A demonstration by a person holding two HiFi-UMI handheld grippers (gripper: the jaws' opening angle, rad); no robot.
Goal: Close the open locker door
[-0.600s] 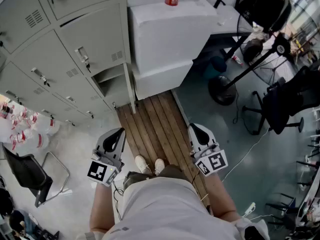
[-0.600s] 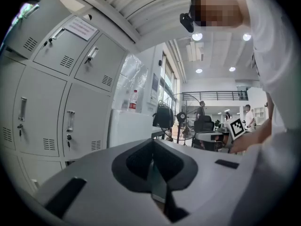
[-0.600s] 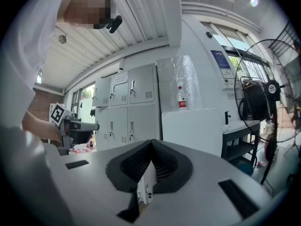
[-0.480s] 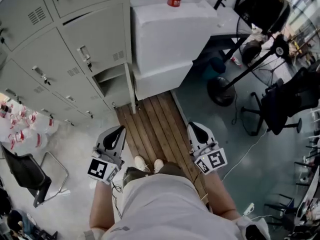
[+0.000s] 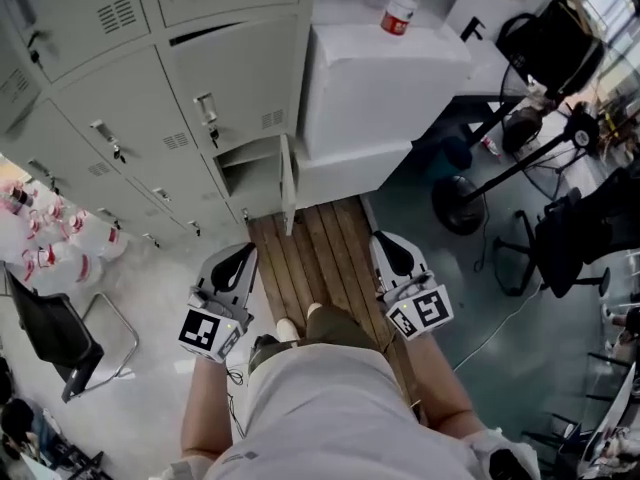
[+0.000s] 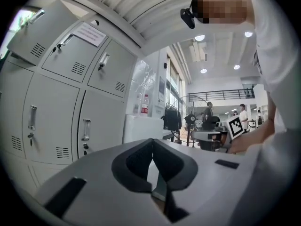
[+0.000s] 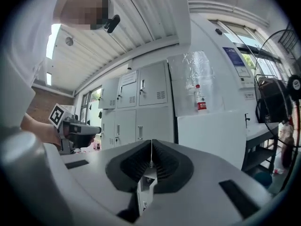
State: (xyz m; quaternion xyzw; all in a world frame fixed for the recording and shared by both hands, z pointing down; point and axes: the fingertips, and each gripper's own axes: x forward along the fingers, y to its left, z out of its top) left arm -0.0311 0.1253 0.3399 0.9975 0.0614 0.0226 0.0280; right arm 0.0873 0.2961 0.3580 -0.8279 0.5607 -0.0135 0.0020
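The grey locker bank [image 5: 150, 88] fills the upper left of the head view. One bottom-row compartment [image 5: 252, 176] stands open, its door [image 5: 288, 184] swung out edge-on toward me. My left gripper [image 5: 240, 258] and right gripper [image 5: 385, 244] hang side by side above the wooden floor strip, short of the door, both shut and empty. In the left gripper view the left gripper [image 6: 152, 160] points past closed locker doors [image 6: 91, 126]. The right gripper [image 7: 151, 158] has its pads pressed together, and its view takes in the lockers [image 7: 141, 114] too.
A white cabinet [image 5: 385, 88] with a plastic bottle [image 5: 400, 6] on top stands right of the lockers. A fan stand [image 5: 460, 198] and office chairs [image 5: 565, 238] are on the right. A black chair [image 5: 55, 333] and packed bottles [image 5: 55, 243] are at the left.
The person has stepped closer to the lockers, so the open compartment and door sit nearer and lower in the head view. Both grippers kept their place and stayed shut.
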